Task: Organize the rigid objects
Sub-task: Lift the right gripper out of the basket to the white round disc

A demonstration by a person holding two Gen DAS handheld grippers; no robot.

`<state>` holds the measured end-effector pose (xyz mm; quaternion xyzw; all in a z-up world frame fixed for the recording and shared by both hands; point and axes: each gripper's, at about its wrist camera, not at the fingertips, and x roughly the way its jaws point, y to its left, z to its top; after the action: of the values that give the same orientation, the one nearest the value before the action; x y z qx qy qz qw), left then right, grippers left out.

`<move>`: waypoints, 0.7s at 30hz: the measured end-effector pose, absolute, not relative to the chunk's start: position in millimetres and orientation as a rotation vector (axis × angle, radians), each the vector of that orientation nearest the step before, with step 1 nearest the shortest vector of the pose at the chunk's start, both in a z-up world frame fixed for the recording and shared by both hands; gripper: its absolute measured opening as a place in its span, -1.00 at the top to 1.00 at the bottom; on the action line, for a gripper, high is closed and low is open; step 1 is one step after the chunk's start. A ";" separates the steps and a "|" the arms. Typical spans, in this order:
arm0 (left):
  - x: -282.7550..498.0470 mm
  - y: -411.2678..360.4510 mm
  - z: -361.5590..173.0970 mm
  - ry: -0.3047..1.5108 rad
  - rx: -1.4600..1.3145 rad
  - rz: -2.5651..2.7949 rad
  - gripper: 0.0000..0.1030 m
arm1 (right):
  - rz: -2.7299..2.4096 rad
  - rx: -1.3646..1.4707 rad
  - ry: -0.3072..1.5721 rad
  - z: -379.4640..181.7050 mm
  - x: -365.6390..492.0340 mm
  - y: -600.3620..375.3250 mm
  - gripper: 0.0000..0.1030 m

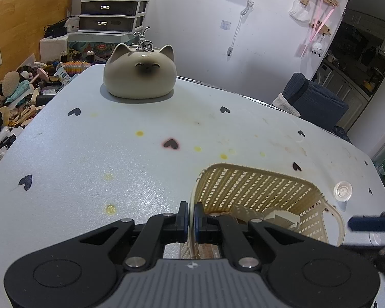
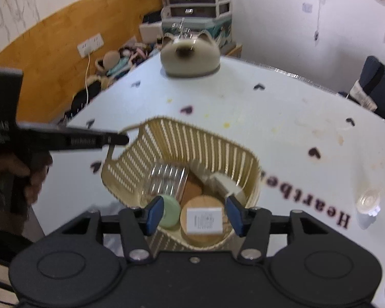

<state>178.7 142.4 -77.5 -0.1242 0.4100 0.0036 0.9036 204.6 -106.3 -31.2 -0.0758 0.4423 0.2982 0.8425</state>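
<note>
Left wrist view: left tool (image 1: 191,218) pinches the basket (image 1: 256,190) rim at lower centre; keep that pinch steady. Right tool (image 2: 193,214) gapes empty over its contents.

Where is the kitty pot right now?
The cat-shaped pot sits at the far edge of the table, well beyond the basket, in front of the drawer unit.

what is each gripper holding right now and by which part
The left gripper is shut on the cream basket, pinching the basket's handle. The right gripper is open above the basket, holding nothing.
</note>
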 end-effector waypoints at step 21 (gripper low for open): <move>178.6 141.8 -77.8 0.847 -0.256 0.007 0.92 | 0.071 0.020 0.756 -33.1 230.0 -234.9 -1.00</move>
<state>178.6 141.8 -77.8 -0.1241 0.4099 0.0035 0.9036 230.0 -234.9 -33.1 0.0097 0.3688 0.0348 0.9288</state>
